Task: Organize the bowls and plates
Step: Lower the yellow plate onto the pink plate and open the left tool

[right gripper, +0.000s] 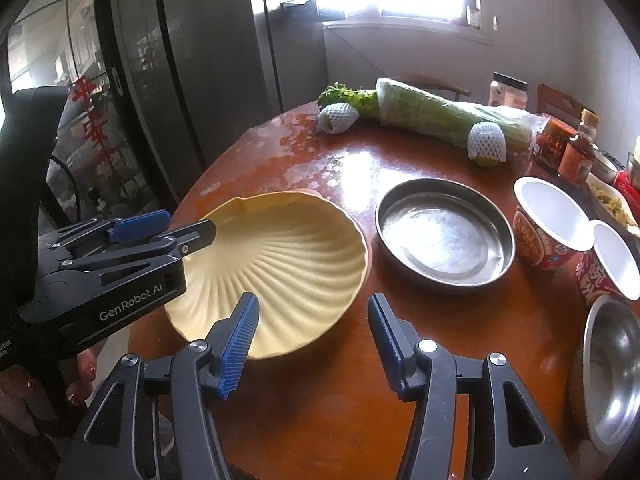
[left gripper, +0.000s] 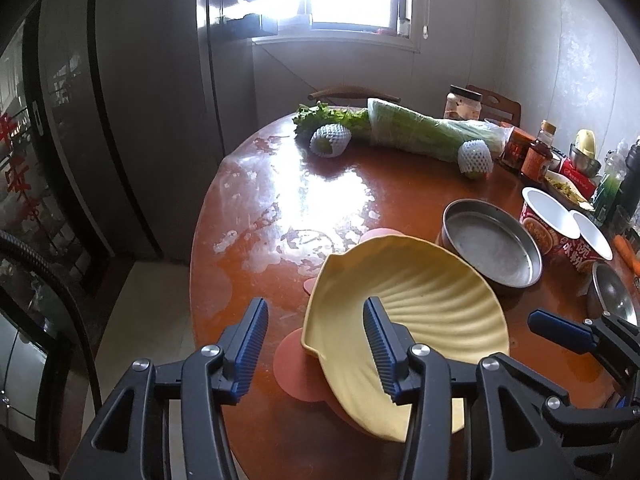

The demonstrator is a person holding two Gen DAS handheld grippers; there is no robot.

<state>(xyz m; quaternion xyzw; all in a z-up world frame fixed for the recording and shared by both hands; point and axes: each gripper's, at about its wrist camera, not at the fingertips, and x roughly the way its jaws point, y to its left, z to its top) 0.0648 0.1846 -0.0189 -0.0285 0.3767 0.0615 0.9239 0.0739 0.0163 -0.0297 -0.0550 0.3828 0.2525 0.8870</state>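
Note:
A yellow shell-shaped plate point(left gripper: 420, 304) point(right gripper: 288, 264) lies on a pink plate point(left gripper: 294, 364) near the round table's front left. My left gripper point(left gripper: 316, 348) is open, its jaws astride the yellow plate's near rim, one finger inside the plate. It also shows in the right wrist view point(right gripper: 176, 226). My right gripper point(right gripper: 312, 340) is open and empty just right of the yellow plate, above the table. A round steel pan point(left gripper: 494, 242) point(right gripper: 444, 232) sits to the right. A steel bowl point(right gripper: 612, 368) point(left gripper: 614, 294) sits at the far right.
Two instant-noodle cups point(right gripper: 548, 222) point(right gripper: 612, 260) stand right of the pan. Wrapped cabbage point(right gripper: 452, 116), greens and two foam-netted fruits point(right gripper: 338, 118) lie at the back. Bottles and jars point(right gripper: 578, 152) crowd the back right. A dark fridge point(right gripper: 180, 60) stands left of the brown table point(right gripper: 340, 392).

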